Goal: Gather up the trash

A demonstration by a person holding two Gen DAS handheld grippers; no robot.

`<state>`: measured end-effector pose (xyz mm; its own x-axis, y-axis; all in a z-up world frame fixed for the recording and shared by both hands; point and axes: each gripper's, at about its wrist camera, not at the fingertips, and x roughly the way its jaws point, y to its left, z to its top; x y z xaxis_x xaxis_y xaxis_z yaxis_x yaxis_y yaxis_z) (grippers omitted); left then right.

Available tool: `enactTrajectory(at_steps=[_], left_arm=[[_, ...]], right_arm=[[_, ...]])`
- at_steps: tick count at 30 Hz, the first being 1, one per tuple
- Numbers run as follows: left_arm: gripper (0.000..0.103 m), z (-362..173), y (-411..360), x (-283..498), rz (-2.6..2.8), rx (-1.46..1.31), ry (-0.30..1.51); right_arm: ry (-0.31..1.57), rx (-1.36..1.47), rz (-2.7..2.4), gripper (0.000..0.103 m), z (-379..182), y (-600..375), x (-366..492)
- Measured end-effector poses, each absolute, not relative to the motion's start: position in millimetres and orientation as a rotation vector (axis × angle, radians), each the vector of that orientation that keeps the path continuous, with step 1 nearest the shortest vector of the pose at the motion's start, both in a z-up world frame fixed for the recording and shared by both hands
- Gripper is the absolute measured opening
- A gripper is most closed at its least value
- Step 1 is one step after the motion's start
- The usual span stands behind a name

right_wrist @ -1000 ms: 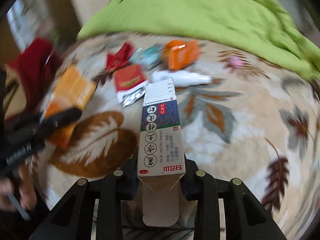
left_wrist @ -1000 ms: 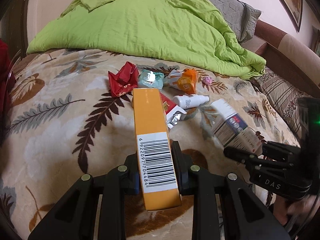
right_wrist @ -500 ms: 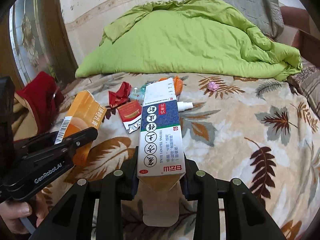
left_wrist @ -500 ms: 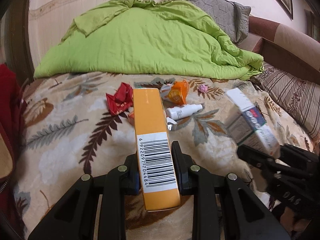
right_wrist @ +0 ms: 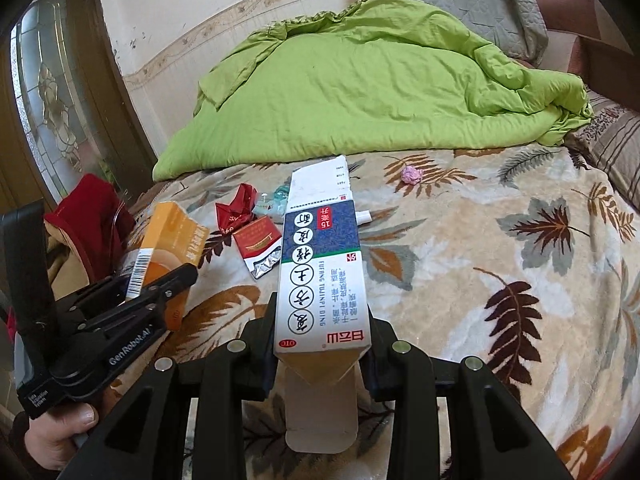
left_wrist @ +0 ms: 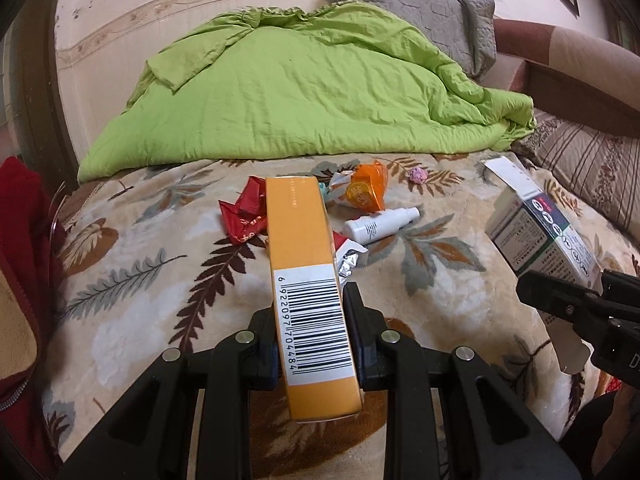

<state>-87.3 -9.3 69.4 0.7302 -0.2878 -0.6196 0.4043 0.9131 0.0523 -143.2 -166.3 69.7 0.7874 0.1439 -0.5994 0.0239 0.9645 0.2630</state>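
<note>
While both hands hang above the bed, each gripper carries one piece of trash. The left gripper (left_wrist: 310, 338) has its fingers closed tightly on a long orange cardboard box with a barcode label (left_wrist: 306, 272), gripped by its narrow sides near the close end, so the rest of the box sticks out forward. The right gripper (right_wrist: 320, 350) holds a white and dark blue medicine carton with an open brown flap (right_wrist: 320, 276) in the same way, its fingers pressed on both sides of the carton. I think this grip by the end keeps each box straight and easy to drop into a bin, but no bin is visible.

More trash lies on the leaf-patterned beige blanket (left_wrist: 440, 288): a crumpled red wrapper (left_wrist: 244, 216), an orange foil packet (left_wrist: 366, 192), a small white spray bottle (left_wrist: 380, 226), a red cigarette pack with silver foil (right_wrist: 258, 246) and a small pink paper ball (right_wrist: 412, 175). These are grouped near the crumpled green quilt (left_wrist: 304, 92), well apart from the fingers. Collection seems only partly done.
</note>
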Motion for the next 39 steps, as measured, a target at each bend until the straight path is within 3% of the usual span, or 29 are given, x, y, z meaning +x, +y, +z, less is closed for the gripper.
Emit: enactTrajectory(at_steps=[39], left_arm=[[0.025,64.6,-15.3,-87.1,-0.389,0.211,0.648]], right_arm=[[0.682,0.231,0.11,0.036,65.5,-158.6,-137.8]])
